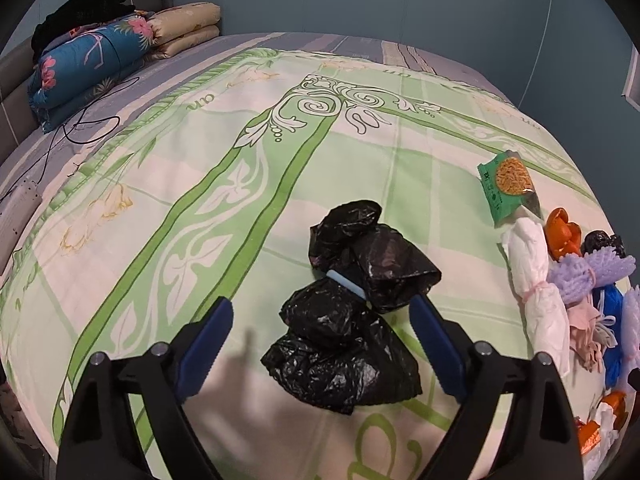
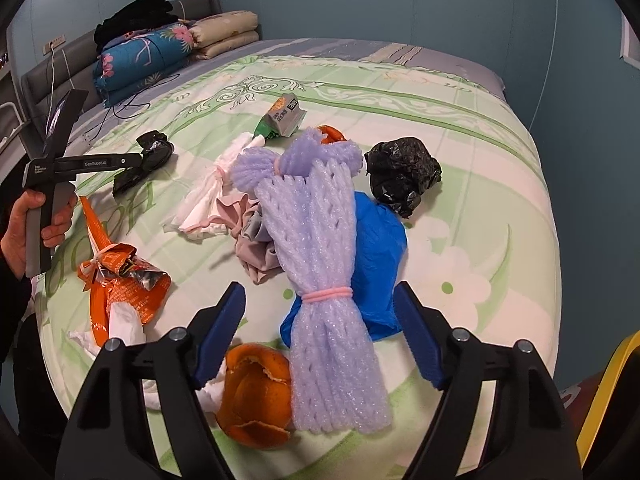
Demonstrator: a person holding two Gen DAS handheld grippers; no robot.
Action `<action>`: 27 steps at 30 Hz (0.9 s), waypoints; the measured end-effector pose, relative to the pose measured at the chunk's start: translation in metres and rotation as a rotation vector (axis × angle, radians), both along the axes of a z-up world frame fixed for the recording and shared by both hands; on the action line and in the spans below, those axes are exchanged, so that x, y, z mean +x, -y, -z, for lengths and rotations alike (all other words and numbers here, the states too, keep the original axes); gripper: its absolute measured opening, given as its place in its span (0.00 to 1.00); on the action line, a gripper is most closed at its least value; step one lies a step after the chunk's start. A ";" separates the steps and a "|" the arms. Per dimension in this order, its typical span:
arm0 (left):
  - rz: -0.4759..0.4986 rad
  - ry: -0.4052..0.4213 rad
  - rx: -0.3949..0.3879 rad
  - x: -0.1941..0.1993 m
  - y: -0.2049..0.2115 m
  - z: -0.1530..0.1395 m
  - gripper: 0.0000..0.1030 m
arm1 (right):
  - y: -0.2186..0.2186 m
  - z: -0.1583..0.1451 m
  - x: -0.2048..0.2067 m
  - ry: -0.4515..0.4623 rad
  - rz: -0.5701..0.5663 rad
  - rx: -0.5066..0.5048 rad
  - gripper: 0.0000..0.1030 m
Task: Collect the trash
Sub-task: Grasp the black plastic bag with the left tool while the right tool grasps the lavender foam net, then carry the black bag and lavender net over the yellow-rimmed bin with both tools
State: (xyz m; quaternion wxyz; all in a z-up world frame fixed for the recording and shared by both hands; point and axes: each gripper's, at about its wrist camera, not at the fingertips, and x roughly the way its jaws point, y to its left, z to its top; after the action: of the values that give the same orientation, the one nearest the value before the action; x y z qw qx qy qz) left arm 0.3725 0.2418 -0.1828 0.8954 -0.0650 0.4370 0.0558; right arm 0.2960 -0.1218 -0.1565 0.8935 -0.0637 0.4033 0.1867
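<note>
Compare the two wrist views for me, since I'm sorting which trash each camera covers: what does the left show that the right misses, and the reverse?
Only the left wrist view shows the left gripper from behind, jaws open around the black plastic bag bundle.

Only the right wrist view shows the orange peel, the crumpled orange wrapper, the separate black bag wad and the person's hand.

Both show the green snack packet, the purple foam netting and the folded blue floral quilt.

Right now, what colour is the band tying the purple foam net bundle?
Pink; the band shows best in the right wrist view.

Black tongs (image 1: 322, 334), blue serrated pads (image 2: 418, 340), silver screws.
</note>
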 end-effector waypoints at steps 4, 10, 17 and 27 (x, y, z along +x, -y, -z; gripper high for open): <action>0.020 -0.021 0.008 0.004 0.006 0.007 0.62 | -0.004 0.002 0.001 0.008 0.003 -0.027 0.58; -0.002 -0.032 0.009 0.003 0.008 0.016 0.26 | -0.001 0.004 0.003 -0.010 0.020 -0.008 0.30; -0.012 0.020 -0.039 -0.016 0.001 -0.002 0.23 | 0.019 -0.015 -0.006 -0.040 0.010 0.143 0.28; -0.020 0.112 -0.084 -0.056 0.001 -0.046 0.23 | 0.045 -0.056 -0.034 -0.052 -0.016 0.349 0.27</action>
State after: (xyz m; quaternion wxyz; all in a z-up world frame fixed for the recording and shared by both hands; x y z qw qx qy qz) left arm 0.3168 0.2411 -0.1372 0.9142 -0.1102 0.3875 0.0427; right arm 0.2620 -0.1672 -0.1002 0.8787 0.0940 0.3875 0.2626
